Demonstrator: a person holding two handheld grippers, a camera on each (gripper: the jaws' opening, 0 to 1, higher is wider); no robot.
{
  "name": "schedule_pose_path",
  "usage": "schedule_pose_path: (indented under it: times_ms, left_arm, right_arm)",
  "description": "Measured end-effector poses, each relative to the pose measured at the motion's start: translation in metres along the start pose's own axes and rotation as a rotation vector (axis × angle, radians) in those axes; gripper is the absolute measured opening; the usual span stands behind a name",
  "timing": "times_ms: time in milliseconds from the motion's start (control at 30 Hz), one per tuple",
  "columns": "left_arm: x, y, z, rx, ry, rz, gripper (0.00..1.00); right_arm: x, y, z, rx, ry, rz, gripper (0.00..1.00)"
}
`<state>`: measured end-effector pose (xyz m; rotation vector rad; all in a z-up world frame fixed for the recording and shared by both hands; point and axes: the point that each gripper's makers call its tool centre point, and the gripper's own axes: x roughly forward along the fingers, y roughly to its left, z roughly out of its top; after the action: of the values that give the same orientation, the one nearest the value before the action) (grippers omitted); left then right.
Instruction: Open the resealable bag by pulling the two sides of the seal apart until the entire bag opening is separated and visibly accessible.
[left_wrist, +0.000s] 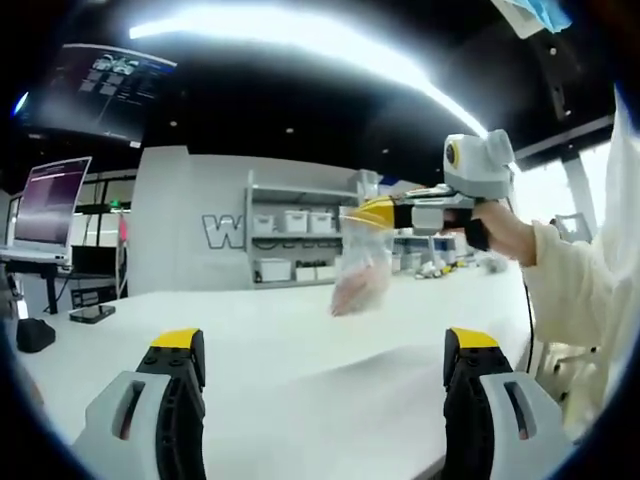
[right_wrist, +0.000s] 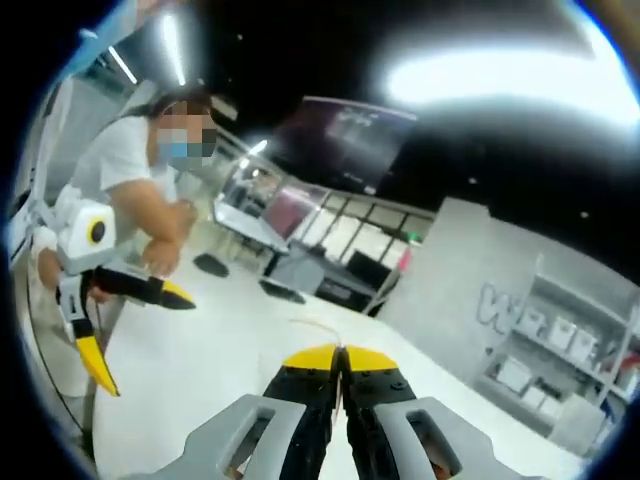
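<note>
Left tool (left_wrist: 322, 352) gapes; right tool (left_wrist: 372, 213) pinches bag (left_wrist: 360, 262); wall lettering unreadable.

White table (left_wrist: 300, 340), shelving (left_wrist: 295, 240) (perhaps storage)

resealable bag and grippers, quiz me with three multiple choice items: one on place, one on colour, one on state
1. Where is the resealable bag?
A. flat on the white table
B. hanging from the right gripper
C. on a shelf

2. What colour are the gripper tips?
A. yellow
B. red
C. green

3. How is the left gripper?
A. shut on the bag
B. shut, empty
C. open, empty

Answers: 1 B, the bag dangles above the table from its top edge. 2 A, yellow caps show on both. 3 C, its jaws stand wide apart.
</note>
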<state>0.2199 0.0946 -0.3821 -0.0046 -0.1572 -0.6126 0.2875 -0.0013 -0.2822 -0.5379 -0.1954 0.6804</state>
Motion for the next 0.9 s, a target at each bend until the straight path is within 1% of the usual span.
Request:
schedule_pose_path:
  times_ms: [333,900]
  left_arm:
    - [-0.001,0.002,0.001,0.004,0.001,0.003,0.98]
    - [-0.005,0.001,0.002,0.007,-0.003,0.007,0.98]
  right_arm:
    - [0.011,-0.004,-0.010,-0.010,0.038,0.014,0.00]
    - [0.024,-0.018,-0.027,-0.009,0.092,0.009,0.00]
